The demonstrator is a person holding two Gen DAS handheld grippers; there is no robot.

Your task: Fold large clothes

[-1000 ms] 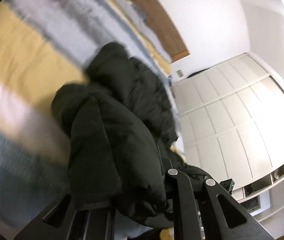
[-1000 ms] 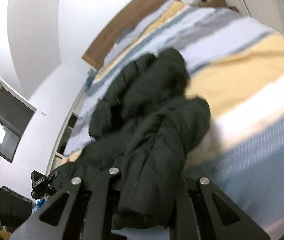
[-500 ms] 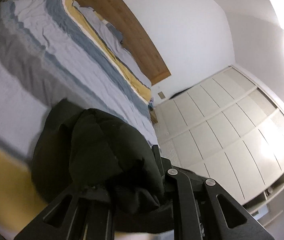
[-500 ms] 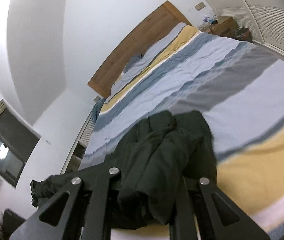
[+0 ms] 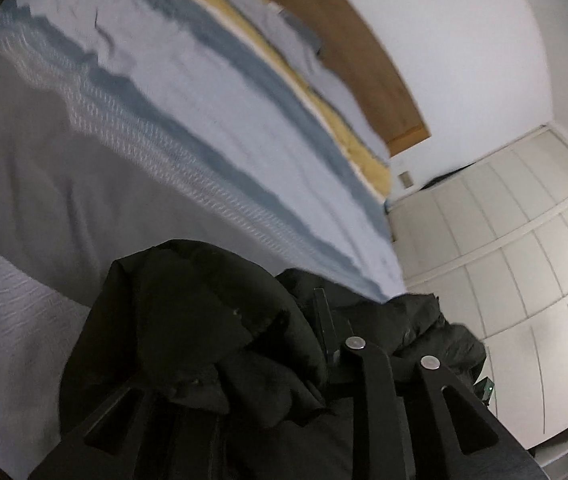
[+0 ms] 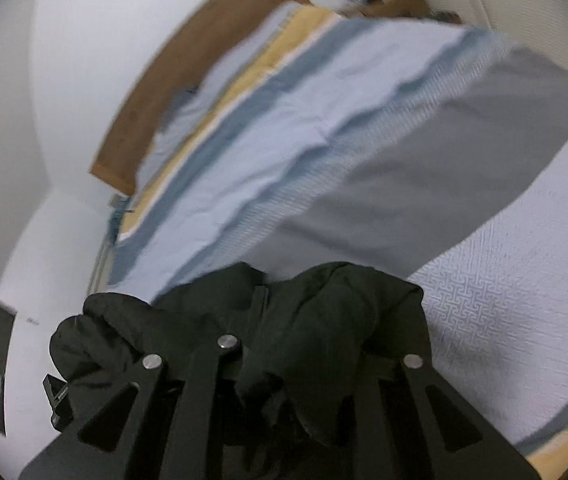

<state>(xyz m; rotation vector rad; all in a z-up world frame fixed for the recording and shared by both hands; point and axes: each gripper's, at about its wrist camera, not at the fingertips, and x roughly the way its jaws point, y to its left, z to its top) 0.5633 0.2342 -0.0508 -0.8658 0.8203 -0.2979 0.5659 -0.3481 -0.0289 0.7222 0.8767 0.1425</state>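
Both grippers clench bunched folds of the black coat (image 5: 203, 332) above the striped bed (image 5: 163, 128). The left gripper (image 5: 284, 360), its jaws just easing apart, grasps one bunch; the right gripper (image 6: 308, 364) grips another; fabric hides the fingertips

The left gripper (image 5: 284, 360) is matte black, with flat angular arms. Each arm has a triangular cut-out and a round silver rivet at its top, toward 12 o'clock. The right gripper (image 6: 308, 360) matches it: black arms, triangular cut-outs, silver rivets.
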